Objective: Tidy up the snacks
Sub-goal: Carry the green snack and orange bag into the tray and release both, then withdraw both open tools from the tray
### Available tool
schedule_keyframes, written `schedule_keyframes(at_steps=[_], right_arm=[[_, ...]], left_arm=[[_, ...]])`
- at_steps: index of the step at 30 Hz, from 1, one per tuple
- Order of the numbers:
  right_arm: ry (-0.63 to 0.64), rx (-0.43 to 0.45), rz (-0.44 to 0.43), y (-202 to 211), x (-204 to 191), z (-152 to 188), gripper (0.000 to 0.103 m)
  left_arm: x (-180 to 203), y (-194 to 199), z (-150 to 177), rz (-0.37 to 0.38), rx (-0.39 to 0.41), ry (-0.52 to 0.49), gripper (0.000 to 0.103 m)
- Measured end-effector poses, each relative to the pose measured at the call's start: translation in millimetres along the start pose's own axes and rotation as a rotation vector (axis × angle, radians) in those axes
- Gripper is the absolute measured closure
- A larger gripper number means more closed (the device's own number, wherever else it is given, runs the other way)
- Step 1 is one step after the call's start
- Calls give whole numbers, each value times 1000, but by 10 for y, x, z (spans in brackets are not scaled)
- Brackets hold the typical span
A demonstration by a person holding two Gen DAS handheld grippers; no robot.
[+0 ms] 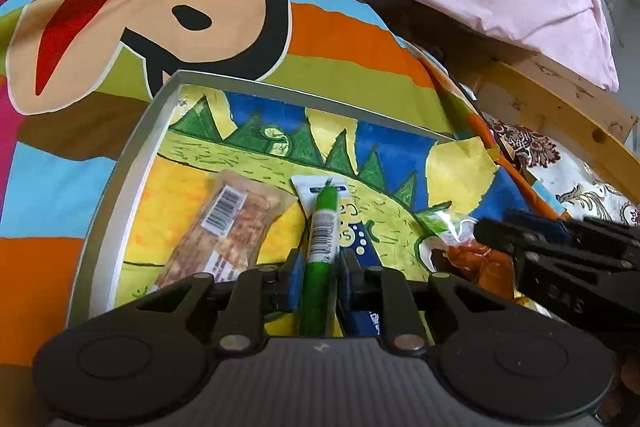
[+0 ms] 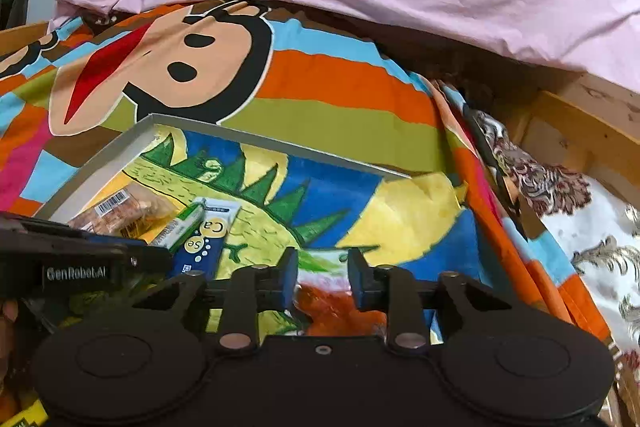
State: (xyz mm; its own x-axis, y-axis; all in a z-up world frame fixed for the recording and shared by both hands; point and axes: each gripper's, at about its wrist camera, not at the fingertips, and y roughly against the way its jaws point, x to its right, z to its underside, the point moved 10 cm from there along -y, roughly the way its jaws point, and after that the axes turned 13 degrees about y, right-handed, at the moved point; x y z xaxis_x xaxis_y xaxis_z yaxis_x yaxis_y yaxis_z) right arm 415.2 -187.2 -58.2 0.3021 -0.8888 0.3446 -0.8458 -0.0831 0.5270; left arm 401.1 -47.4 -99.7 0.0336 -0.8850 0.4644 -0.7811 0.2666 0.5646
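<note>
On the striped cartoon-print bedsheet (image 1: 328, 39) lies a shallow white-rimmed cardboard tray (image 1: 120, 163) lined with a child's green-and-yellow dinosaur painting, evidently the collecting place for the snacks. Farthest left in it rests a clear plastic packet of brown crisp pieces with a barcode label (image 1: 232, 231), flat near the tray's left wall and apart from both tools, so it looks already put away. Next to it the left gripper (image 1: 318, 275) has its blue pads closed tight on a slim green stick-shaped snack with a white barcode label (image 1: 322, 239), carried lengthwise over a flat blue-and-white sachet printed with "Ca" and "Se" (image 2: 212, 227); low and angled down, it seems poised to lay the stick beside the others. To the right, the right gripper (image 2: 323, 281) straddles a crinkly clear packet of orange-brown snack (image 2: 332, 307) with its jaws only part-way closed; whether the pads actually press on the wrapper is hard to tell, but they appear to stand just off it.
</note>
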Motion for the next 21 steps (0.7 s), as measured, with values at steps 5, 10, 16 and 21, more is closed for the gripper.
schedule_keyframes(at_steps=[5, 10, 16, 21], right_arm=[[-35, 8, 3, 122, 72, 32, 60], [-53, 56, 13, 336, 130, -73, 43], [-97, 141, 44, 693, 242, -244, 22], [-146, 220, 57, 1041, 320, -322, 6]], left_arm=[[24, 62, -47, 4, 21, 4, 60], [105, 224, -117, 23, 60, 9, 37], [190, 566, -267, 41, 146, 16, 12], [203, 872, -333, 45, 196, 26, 3]])
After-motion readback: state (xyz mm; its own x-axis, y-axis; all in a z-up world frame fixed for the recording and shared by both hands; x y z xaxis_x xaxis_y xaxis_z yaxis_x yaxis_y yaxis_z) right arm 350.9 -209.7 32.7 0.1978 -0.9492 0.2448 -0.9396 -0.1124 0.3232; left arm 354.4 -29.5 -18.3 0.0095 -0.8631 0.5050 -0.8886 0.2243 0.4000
